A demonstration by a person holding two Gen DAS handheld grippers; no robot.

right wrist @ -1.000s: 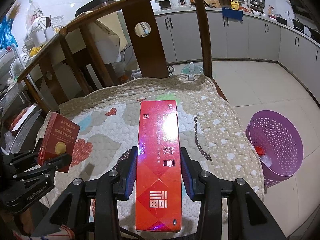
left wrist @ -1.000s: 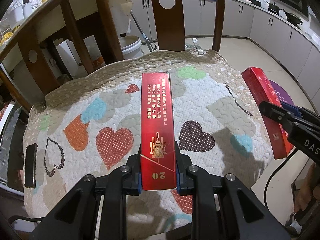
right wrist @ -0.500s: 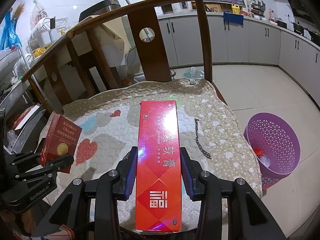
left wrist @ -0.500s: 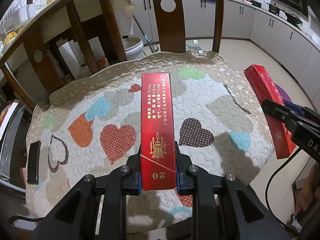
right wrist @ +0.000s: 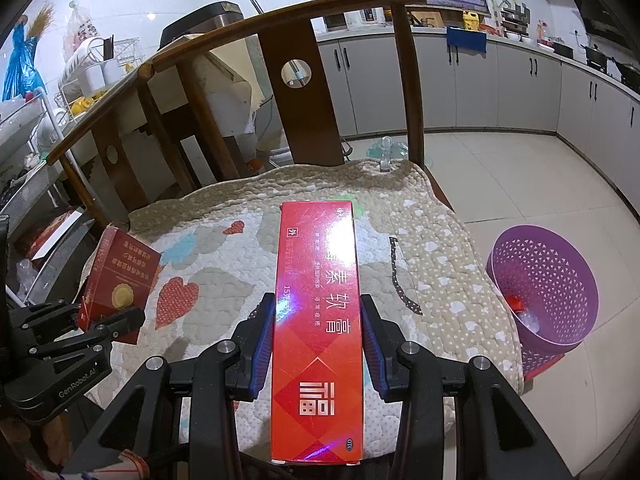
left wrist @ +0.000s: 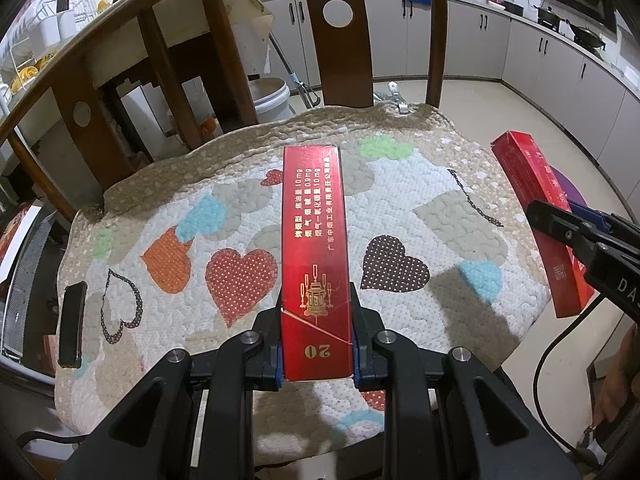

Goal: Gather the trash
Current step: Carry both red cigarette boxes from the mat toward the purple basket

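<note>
Above the quilted heart-print cushion (left wrist: 248,208) of a wooden chair (right wrist: 288,60), both tongs are held level, each clamped on a red box. On the tiled floor (right wrist: 520,184) to the right of the chair stands a purple perforated basket (right wrist: 516,256), with a few small bits of rubbish lying at its bottom. Right tongs (right wrist: 316,332) grip a long bright-red carton (right wrist: 318,320) by its two long sides, the carton pointing forward over the cushion and well apart from the basket. Left tongs (left wrist: 316,332) are closed on a darker red cigarette pack (left wrist: 314,240) with gold print, held near its lower end. A small black object (left wrist: 72,324) lies at the cushion's left edge.
</note>
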